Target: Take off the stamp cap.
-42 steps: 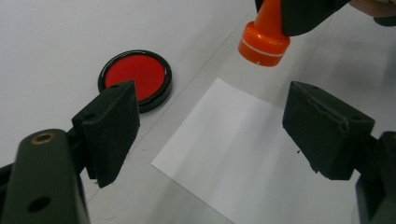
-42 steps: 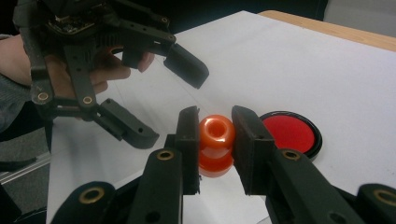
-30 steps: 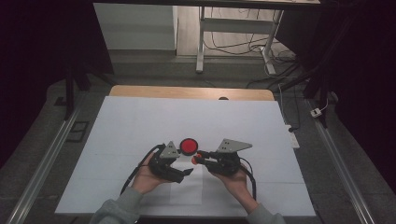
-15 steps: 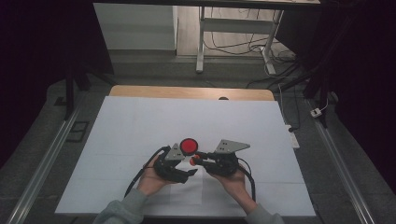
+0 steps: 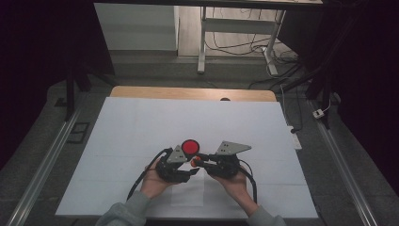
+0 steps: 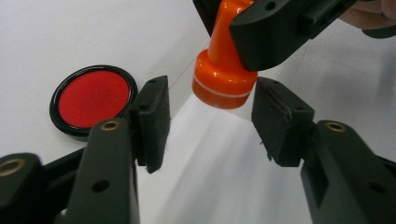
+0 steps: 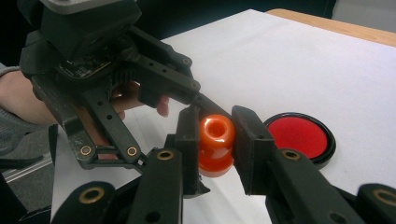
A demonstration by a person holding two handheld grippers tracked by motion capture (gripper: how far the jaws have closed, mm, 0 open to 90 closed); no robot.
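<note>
Hands come in from the bottom of the high view, grey sleeves at the wrists, and meet near the front middle of the white-covered table (image 5: 141, 122). The left hand (image 5: 153, 181) cups the left gripper (image 5: 190, 173) from below, jaws aimed toward the right. The right hand (image 5: 235, 181) holds the right gripper (image 5: 196, 159) with its jaws pointing left, so the two tools face each other tip to tip.

The right gripper is clamped on the narrow neck of a glossy orange plastic stamp with a flared round base (image 7: 215, 144); in the right gripper view both black pads press against the neck, and the hollow top end of the handle faces the camera. The stamp is held off the table surface, tilted, with its wider base pointing toward the left gripper.

In the left gripper view the stamp's base (image 6: 223, 79) hangs between the left gripper's two pads. These jaws have just been closing around the base, yet a gap shows on either side, so the pads do not press on it: the left gripper is open.

A round black-rimmed ink pad with a red face (image 5: 190, 146) lies flat on the table just beyond the two grippers, near the stamp but apart from it.
</note>
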